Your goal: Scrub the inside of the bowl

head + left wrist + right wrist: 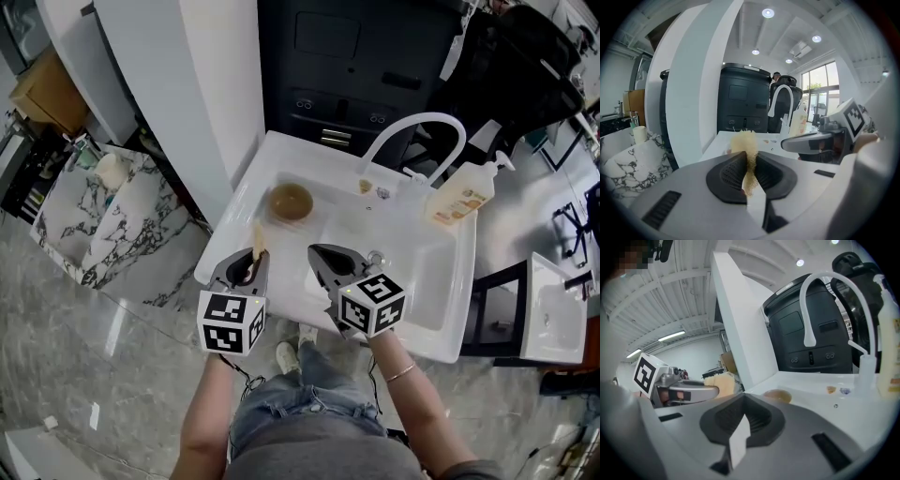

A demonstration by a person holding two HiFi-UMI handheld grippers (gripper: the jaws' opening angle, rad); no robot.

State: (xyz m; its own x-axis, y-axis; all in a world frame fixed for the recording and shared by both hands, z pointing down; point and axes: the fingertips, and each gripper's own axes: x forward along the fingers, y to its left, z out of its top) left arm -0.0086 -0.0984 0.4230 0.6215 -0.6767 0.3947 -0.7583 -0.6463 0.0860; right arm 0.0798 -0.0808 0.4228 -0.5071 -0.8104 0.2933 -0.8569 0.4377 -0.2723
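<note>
A brown bowl point(291, 202) sits upright in the far-left part of the white sink point(441, 323); it also shows low in the right gripper view as the bowl point(778, 395). My left gripper point(254, 260) hovers over the sink's near-left rim, shut on a tan fibrous scrubber point(258, 238). In the left gripper view the scrubber point(746, 143) sticks up between the pads of the left gripper point(749, 164). My right gripper point(325, 256) is beside it over the near rim, shut with nothing in it; the right gripper point(743, 420) points toward the bowl.
A white arched faucet point(412, 127) rises at the sink's back, with a pump soap bottle point(461, 195) to its right. A white pillar point(216, 84) and a marble-patterned counter point(103, 220) stand to the left. A black cabinet point(366, 66) is behind the sink.
</note>
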